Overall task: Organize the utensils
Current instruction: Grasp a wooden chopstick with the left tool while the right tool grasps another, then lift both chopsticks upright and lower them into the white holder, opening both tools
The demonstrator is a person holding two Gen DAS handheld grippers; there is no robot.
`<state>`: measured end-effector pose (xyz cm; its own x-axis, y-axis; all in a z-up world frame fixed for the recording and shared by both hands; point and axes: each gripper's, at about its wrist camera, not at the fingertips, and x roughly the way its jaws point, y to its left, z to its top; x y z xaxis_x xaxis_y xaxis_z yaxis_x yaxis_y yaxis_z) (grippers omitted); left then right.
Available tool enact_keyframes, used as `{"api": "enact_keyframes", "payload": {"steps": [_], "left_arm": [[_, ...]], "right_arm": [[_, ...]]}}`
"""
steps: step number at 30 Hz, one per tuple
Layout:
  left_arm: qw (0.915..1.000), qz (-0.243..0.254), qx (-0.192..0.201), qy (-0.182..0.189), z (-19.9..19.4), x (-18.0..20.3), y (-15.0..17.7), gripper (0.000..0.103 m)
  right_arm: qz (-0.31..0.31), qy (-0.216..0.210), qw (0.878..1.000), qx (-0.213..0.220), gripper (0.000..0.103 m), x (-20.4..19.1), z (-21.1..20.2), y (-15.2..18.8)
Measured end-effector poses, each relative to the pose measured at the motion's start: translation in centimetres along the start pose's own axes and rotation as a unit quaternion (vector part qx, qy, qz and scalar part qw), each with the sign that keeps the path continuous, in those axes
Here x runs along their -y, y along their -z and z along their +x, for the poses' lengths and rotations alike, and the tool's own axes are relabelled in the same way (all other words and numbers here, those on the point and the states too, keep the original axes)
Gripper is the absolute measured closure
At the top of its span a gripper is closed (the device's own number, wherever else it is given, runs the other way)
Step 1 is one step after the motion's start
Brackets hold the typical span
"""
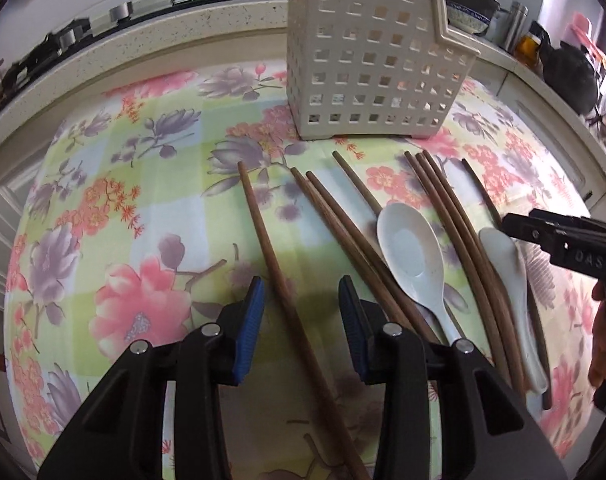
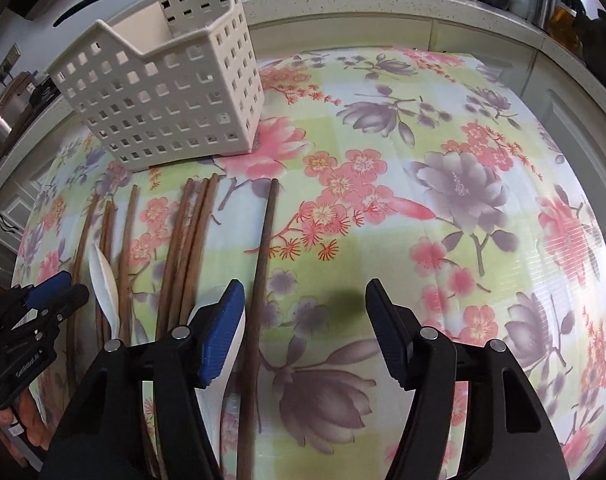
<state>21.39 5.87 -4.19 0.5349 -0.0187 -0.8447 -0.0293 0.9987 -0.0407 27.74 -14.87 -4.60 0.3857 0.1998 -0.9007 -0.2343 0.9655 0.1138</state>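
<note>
The left wrist view takes in the whole spread of utensils on the bench (image 1: 151, 208), which is covered in a floral cloth: a lone chopstick (image 1: 279, 280) on the left, a loose group of three brown chopsticks (image 1: 343, 224) beside it, a large white spoon (image 1: 413, 248) lying bowl-up, then a tight bundle of chopsticks (image 1: 455, 224), a second white spoon (image 1: 511, 280) and one darker chopstick (image 1: 479, 192) at the far right. The right wrist view shows much less of these, crowded at its left edge, but it looks down into the cream slotted utensil basket (image 2: 163, 96) and shows an inner divider; the left wrist view shows only the outer wall of the basket (image 1: 367, 60), standing upright at the far side of the cloth, just beyond the chopstick tips.

All the chopsticks are slim, round and wooden, lying roughly parallel and pointing towards the basket. The spoons are glossy white with their handles running near.

The left hand-held gripper (image 1: 301, 300) has its blue pads partly spread; the lone chopstick passes between them, closer to the left pad, and no pad visibly presses on it. The right hand-held gripper (image 2: 305, 308) stands wider apart over the dark chopstick (image 2: 263, 264), which runs just inside its left pad (image 2: 219, 336); that finger overlaps a white spoon handle (image 2: 217, 404). Whether either pad touches anything I cannot tell. Each gripper shows at the edge of the other's view, with a bit of a hand (image 2: 23, 420) beneath.
</note>
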Motion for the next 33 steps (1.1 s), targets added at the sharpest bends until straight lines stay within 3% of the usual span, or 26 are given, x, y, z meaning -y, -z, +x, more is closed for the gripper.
{"api": "enact_keyframes", "payload": {"steps": [3, 5, 7, 9, 10, 13, 16, 22, 33], "left_arm": [[0.9997, 0.017, 0.002, -0.015, 0.3, 0.6, 0.0, 0.067], [0.9995, 0.025, 0.004, -0.02, 0.3, 0.9, 0.0, 0.071], [0.9994, 0.028, 0.004, -0.019, 0.3, 1.1, -0.2, 0.078], [0.9994, 0.03, 0.003, -0.019, 0.4, 1.0, -0.3, 0.094], [0.9995, 0.028, 0.001, -0.016, 0.4, 0.9, -0.4, 0.095], [0.9998, 0.018, -0.006, 0.01, 0.3, 0.2, -0.7, 0.096], [0.999, -0.003, -0.004, 0.045, -0.3, -0.9, -0.7, 0.096], [0.9985, -0.005, 0.019, 0.051, -2.9, -1.7, -0.8, 0.097], [0.9889, -0.006, 0.131, 0.069, -11.9, -2.1, -2.3, 0.097]], "right_arm": [[-0.024, 0.027, 0.999, -0.005, 0.044, -0.9, 0.4, -0.1], [-0.042, 0.027, 0.999, 0.0, 0.051, -1.4, 0.3, 0.0], [-0.058, 0.018, 0.998, 0.002, 0.065, -1.8, 0.2, 0.2], [-0.063, 0.011, 0.998, 0.007, 0.076, -1.8, 0.1, 0.4], [-0.063, 0.01, 0.998, 0.008, 0.084, -1.8, 0.0, 0.5], [-0.049, -0.006, 0.999, 0.012, 0.092, -0.9, -0.1, 0.5], [-0.035, -0.028, 0.999, 0.017, 0.094, -0.1, -0.6, 0.6], [-0.022, -0.043, 0.997, 0.056, 0.094, 0.2, -3.5, 0.7], [-0.009, -0.066, 0.987, 0.149, 0.094, 0.5, -11.7, 0.1]]}}
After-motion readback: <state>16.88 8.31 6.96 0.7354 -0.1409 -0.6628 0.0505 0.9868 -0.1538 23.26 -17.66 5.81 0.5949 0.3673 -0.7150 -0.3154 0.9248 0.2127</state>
